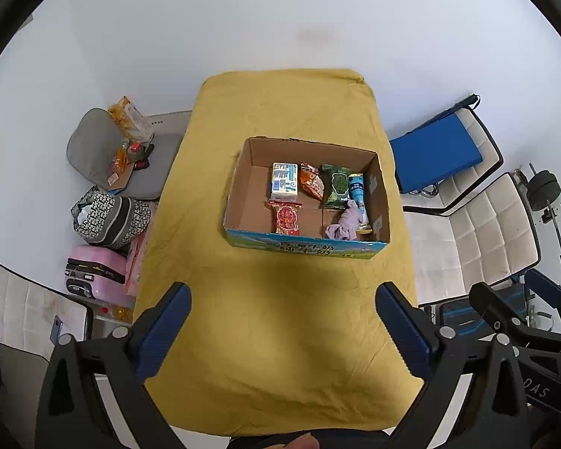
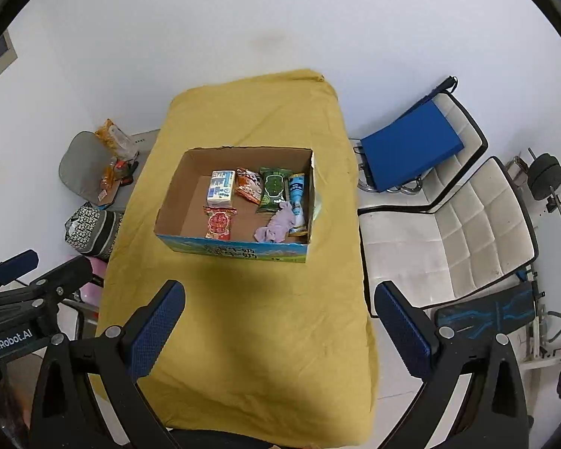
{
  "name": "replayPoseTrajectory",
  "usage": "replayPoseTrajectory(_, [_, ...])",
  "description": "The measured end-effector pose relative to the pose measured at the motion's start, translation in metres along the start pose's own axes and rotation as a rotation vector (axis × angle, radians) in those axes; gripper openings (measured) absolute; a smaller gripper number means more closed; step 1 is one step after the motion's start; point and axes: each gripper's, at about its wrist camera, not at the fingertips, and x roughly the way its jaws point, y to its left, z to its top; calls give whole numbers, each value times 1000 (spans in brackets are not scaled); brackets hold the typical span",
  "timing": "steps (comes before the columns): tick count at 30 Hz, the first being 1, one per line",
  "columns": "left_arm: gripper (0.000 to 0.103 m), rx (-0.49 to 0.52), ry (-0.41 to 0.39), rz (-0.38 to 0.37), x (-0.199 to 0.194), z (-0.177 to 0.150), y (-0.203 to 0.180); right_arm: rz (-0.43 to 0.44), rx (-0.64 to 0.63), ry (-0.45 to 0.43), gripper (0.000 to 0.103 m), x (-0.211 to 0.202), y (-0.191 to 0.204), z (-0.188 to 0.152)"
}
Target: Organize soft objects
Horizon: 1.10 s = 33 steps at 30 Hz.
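Ahead of both grippers: your cardboard box [image 1: 381, 187] sits mid-table on the yellow cloth [image 1: 280, 318].
Soft item: the lilac rag [image 1: 346, 222] lies crumpled in the box's near right corner.
Nearer arm: probably your right gripper [image 2: 279, 310].
Tools: it and your left gripper [image 1: 283, 310] gape wide, empty.
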Motion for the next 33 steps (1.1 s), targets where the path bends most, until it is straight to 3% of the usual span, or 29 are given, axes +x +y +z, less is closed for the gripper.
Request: replayPoseTrajectory(33, [102, 11, 24, 33, 2, -6, -8, -24, 13, 20, 103, 7, -10, -2])
